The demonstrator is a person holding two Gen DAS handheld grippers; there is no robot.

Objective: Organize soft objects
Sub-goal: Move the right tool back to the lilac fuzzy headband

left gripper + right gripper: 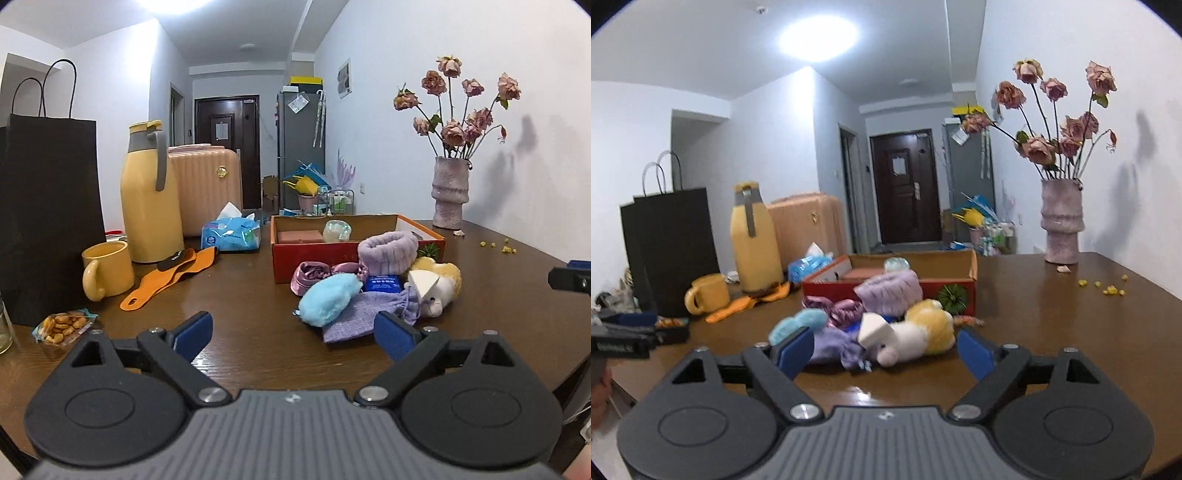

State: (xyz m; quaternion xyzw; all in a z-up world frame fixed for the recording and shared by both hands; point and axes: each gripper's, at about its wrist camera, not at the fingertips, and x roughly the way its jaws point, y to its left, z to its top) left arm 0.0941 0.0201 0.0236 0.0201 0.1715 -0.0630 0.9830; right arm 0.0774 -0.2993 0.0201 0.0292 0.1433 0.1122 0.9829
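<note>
A pile of soft things lies in front of a red cardboard box: a blue fluffy pouch, a purple knit pouch, a lilac fuzzy band, a pink satin scrunchie and a white-and-yellow plush toy. My left gripper is open and empty, just short of the pile. My right gripper is open and empty, its fingers either side of the pile's near edge.
On the brown table stand a yellow mug, a yellow thermos, a black paper bag, a tissue pack, orange straps, a snack packet and a vase of dried roses.
</note>
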